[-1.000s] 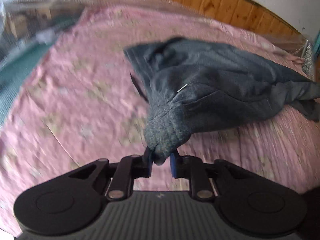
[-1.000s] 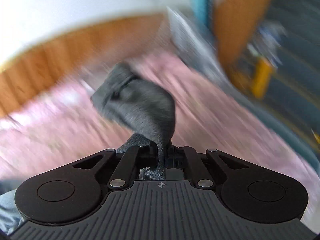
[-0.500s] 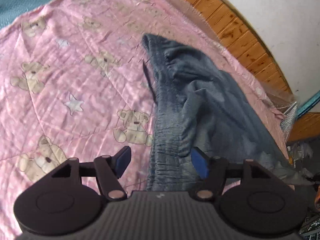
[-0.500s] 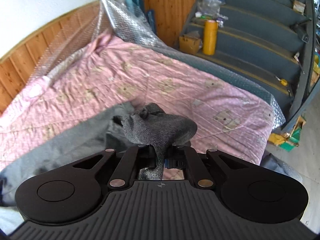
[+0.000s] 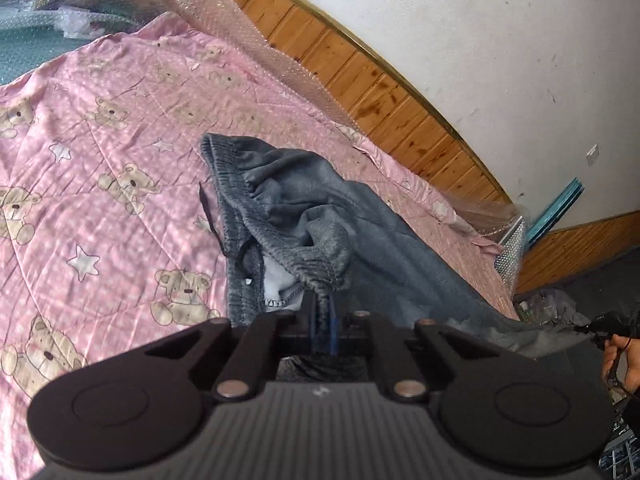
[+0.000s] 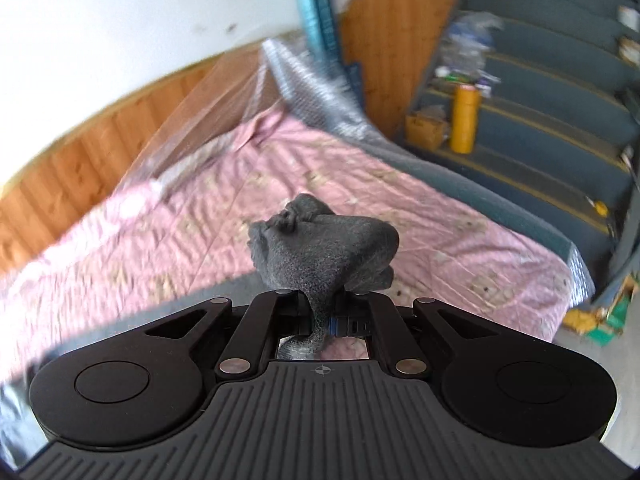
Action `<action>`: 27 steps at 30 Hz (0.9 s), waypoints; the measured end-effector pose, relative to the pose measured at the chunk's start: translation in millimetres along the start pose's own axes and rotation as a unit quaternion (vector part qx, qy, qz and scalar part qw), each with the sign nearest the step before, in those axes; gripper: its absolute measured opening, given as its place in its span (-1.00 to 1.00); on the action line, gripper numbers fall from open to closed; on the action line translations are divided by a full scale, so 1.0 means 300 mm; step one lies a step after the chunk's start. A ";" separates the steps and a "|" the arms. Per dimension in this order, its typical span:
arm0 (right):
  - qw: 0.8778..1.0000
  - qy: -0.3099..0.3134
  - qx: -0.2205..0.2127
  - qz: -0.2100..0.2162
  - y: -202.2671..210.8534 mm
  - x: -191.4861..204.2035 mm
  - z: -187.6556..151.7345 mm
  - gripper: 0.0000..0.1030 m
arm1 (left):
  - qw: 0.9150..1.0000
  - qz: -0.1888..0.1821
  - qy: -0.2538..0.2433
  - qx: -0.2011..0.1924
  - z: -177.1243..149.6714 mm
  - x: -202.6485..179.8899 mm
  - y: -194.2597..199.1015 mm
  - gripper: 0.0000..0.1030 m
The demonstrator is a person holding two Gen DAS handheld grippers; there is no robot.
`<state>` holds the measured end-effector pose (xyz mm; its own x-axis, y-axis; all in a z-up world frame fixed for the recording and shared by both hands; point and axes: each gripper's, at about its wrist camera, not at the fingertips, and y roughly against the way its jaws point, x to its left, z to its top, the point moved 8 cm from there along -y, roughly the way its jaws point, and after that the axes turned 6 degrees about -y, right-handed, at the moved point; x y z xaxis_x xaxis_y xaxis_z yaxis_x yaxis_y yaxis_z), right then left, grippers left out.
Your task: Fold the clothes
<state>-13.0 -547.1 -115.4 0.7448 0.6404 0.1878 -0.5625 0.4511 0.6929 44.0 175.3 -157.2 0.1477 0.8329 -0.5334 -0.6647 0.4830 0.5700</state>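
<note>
Grey sweatpants (image 5: 320, 208) lie crumpled on a pink teddy-bear quilt (image 5: 100, 160), waistband and black drawstring toward me, a white pocket lining showing. My left gripper (image 5: 324, 322) is at the near fold of the waistband (image 5: 320, 270). Its jaws are closing, the blue pads nearly together with the gathered fabric pinched between them. In the right wrist view my right gripper (image 6: 320, 316) is shut on a bunched end of the same grey cloth (image 6: 324, 248), held above the quilt (image 6: 200, 220). The rest of that leg trails down and left, out of sight.
A wood-panelled wall (image 5: 380, 92) and bubble wrap (image 6: 316, 88) line the bed's far side. The bed's right edge (image 6: 520, 232) drops to grey stairs (image 6: 540, 100) with a yellow roll (image 6: 464, 118) and clutter. A person's hand (image 5: 624, 360) shows at the right.
My left gripper let go of the waistband, opened wide, then closed on another fold of it while turning toward the wall. My right gripper carried its cloth end across and upward.
</note>
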 end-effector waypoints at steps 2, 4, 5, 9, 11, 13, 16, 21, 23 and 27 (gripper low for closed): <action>1.000 -0.007 0.007 -0.005 -0.019 -0.005 -0.008 -0.92 | 1.000 -0.008 0.011 0.025 -0.046 0.019 -0.031 -0.66; 1.000 -0.007 0.020 -0.014 -0.047 -0.008 -0.036 -0.92 | 0.999 -0.010 0.011 0.050 -0.090 0.030 -0.081 -0.47; 0.999 -0.003 0.028 -0.019 -0.062 -0.009 -0.053 -0.91 | 0.998 -0.011 0.013 0.057 -0.101 0.036 -0.101 -0.44; 0.998 -0.006 0.050 -0.037 -0.102 -0.041 -0.122 -0.72 | 0.997 -0.027 0.033 0.059 -0.102 0.047 -0.151 -0.37; 0.997 -0.003 0.062 -0.044 -0.121 -0.053 -0.150 -0.62 | 0.997 -0.044 0.042 0.053 -0.080 0.037 -0.161 -0.32; 0.997 0.025 0.069 -0.037 -0.129 -0.040 -0.171 -0.68 | 0.996 -0.058 0.025 0.056 -0.050 0.005 -0.163 -0.84; 0.999 0.026 0.016 -0.026 -0.071 -0.044 -0.110 -1.00 | 0.997 -0.078 -0.014 -0.003 0.077 -0.073 -0.041 -0.87; 0.997 -0.025 -0.066 0.002 0.058 -0.070 0.089 -1.00 | 0.984 -0.101 -0.061 -0.137 0.429 -0.181 0.304 -0.88; 0.997 -0.030 -0.075 0.021 0.090 -0.060 0.156 -1.00 | 0.975 -0.107 -0.086 -0.174 0.539 -0.229 0.407 -0.88; 0.997 0.046 -0.012 0.061 0.053 0.031 0.151 -0.88 | 0.973 -0.086 -0.118 -0.176 0.608 -0.253 0.449 -0.87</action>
<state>1.2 -562.2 -71.0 0.6339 0.7460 0.2042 -0.6570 0.3801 0.6511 76.7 226.6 74.0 0.4157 0.8065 -0.4204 -0.8189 0.5330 0.2129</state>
